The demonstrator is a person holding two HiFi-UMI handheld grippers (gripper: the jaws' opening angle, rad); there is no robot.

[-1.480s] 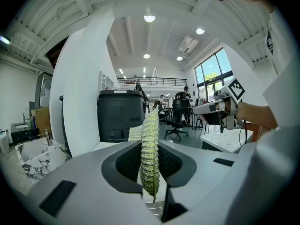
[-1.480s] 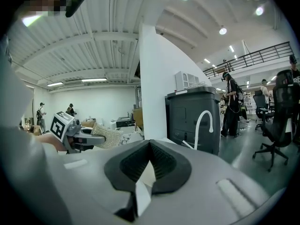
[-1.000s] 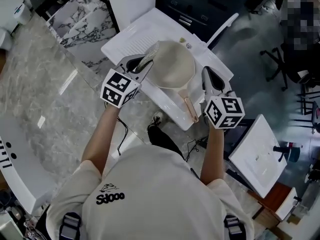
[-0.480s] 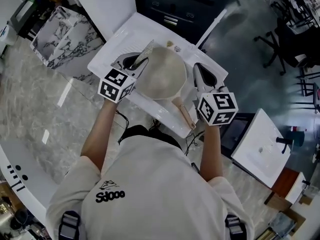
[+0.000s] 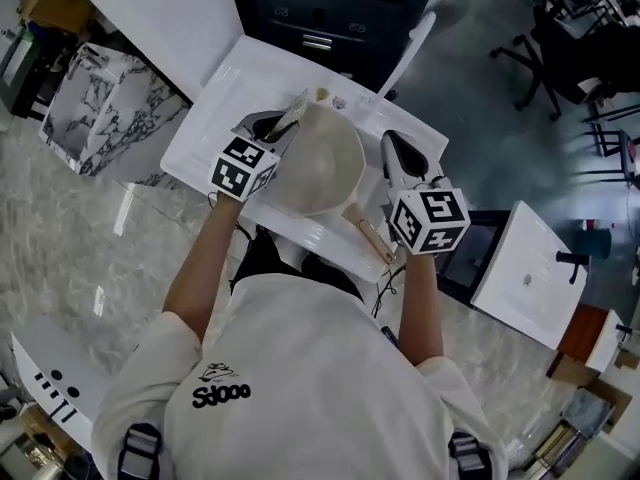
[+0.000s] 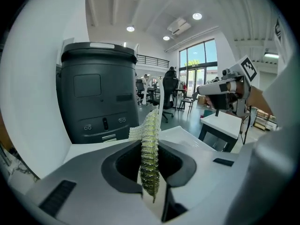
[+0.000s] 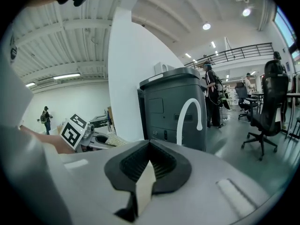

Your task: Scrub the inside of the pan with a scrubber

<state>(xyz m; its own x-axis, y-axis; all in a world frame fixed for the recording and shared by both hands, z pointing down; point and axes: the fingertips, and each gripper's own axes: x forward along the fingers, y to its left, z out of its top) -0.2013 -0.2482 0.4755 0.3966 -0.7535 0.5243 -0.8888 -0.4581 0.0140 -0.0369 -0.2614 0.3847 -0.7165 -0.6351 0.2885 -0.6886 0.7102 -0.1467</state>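
Pan: cream pan (image 5: 322, 163) just above centre of the head view, over the white sink (image 5: 225, 118); its wooden handle (image 5: 370, 236) points toward the lower right of the frame.
Scrubber: yellow-green mesh scrubber (image 6: 149, 125) standing on edge, its top rising past the jaw tips; in the head view it lies just beside the pan's upper-left rim.
Left gripper: left gripper (image 6: 151, 149) clamped on the scrubber, one dark pad on each side of the mesh; in the head view it sits left of the pan, marker cube toward the person.
Right gripper: right gripper (image 7: 149, 146) has its jaws drawn together until the tips meet. A pale wedge shows in the seam nearer the camera, perhaps only a jaw's inner face. In the head view it is right of the pan, near the rim but apart from it.
Faucet: white curved faucet (image 5: 412, 48) at the sink's far edge, upper centre-right of the head view.
Cabinet: dark grey cabinet (image 6: 96, 97) behind the sink, centre-left of the left gripper view.
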